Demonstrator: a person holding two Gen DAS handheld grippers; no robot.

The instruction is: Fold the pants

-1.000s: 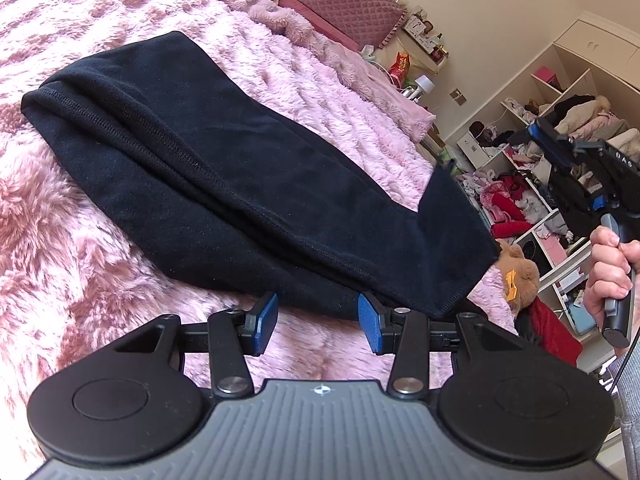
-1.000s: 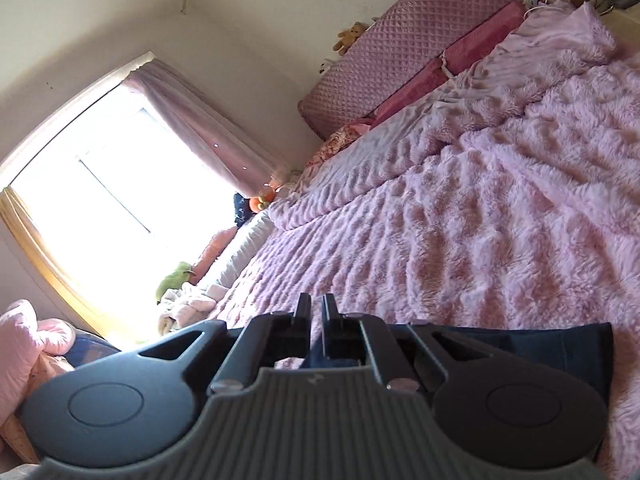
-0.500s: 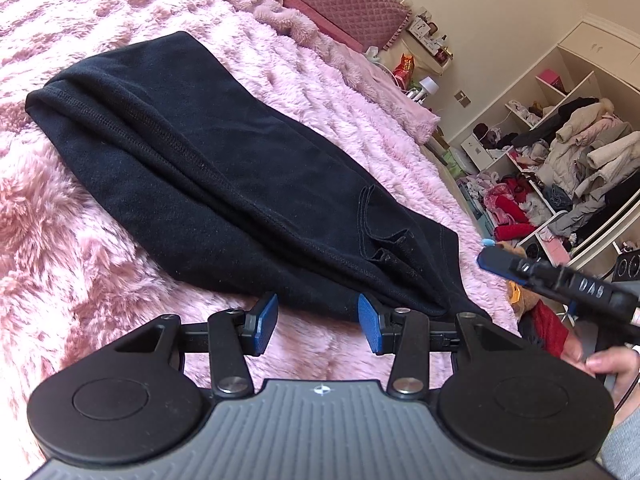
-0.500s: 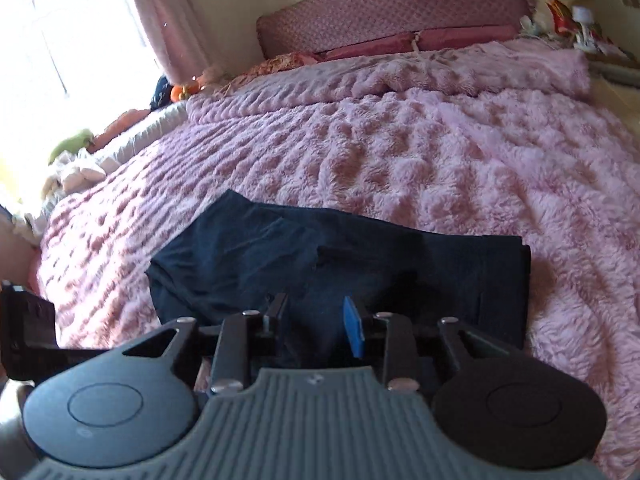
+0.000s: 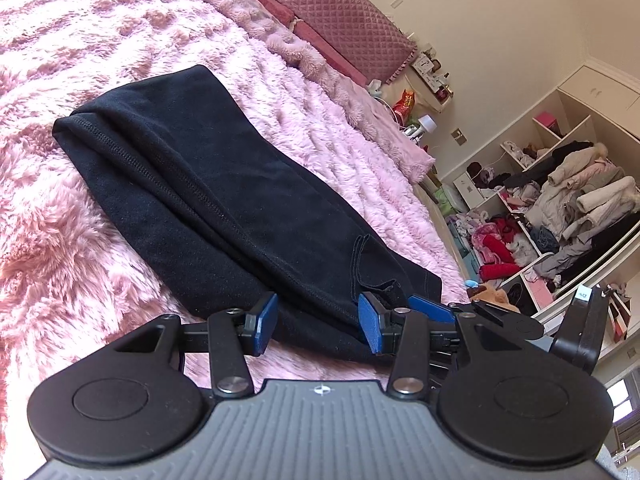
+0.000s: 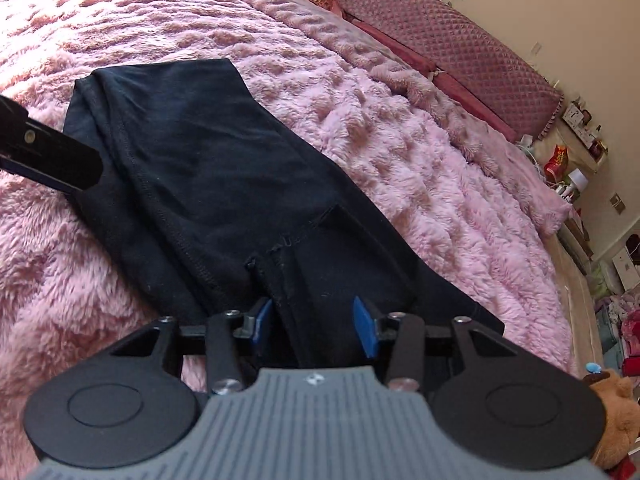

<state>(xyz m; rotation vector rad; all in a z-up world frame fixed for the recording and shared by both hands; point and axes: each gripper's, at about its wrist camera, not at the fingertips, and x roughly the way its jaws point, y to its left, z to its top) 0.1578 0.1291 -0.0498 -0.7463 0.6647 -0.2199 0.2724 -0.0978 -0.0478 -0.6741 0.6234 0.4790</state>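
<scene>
No readable writing; the white tag on the right gripper's body is too blurred to read in the left view. Black pants (image 5: 224, 200) lie folded lengthwise on pink fluffy bedspread (image 5: 60, 240), long axis running from near edge diagonally up-left. Left gripper (image 5: 318, 322) open, pads clear of the fabric's near edge. Right gripper (image 6: 314, 326) just opened, jaws apart over the pants' near end, nothing clamped.
</scene>
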